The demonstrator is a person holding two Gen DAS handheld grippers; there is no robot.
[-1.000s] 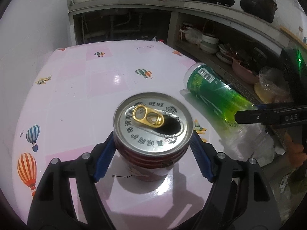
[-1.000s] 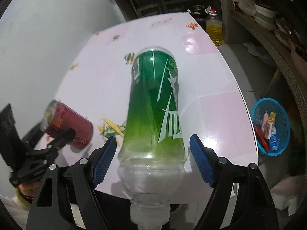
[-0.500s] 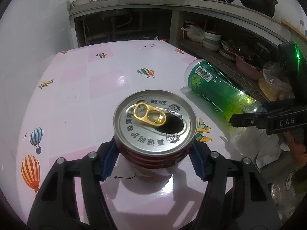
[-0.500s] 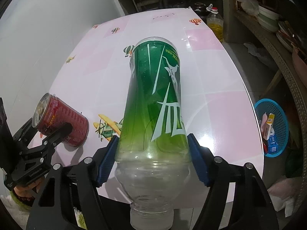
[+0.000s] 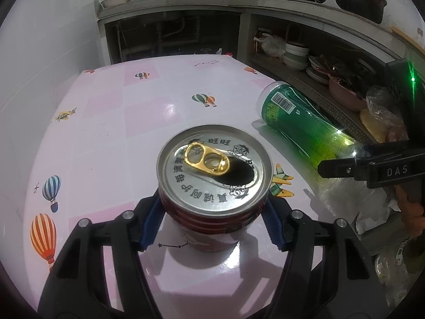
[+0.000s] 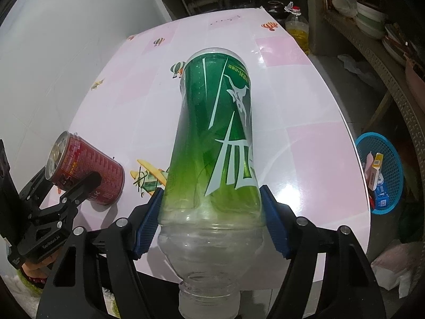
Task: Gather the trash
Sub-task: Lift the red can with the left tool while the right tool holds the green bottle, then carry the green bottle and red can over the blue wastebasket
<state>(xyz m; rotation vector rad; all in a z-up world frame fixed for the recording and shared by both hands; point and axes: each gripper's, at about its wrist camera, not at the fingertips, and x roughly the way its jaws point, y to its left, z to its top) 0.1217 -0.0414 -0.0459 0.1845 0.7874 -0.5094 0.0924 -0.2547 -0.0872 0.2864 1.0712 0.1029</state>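
A red drink can with a gold pull tab stands on the pink table. My left gripper is shut on the can, its blue pads pressed against both sides. The can also shows in the right wrist view. An empty green plastic bottle without a cap lies on the table near its edge. My right gripper is shut on the bottle near its clear shoulder. The bottle also shows in the left wrist view.
A blue basket holding small cartons stands on the floor right of the table. An oil bottle stands past the table's far corner. Shelves with bowls and a white wall flank the table.
Both grippers' jaws have closed in from loosely around their objects to pressing on them: the left on the can, the right on the bottle.
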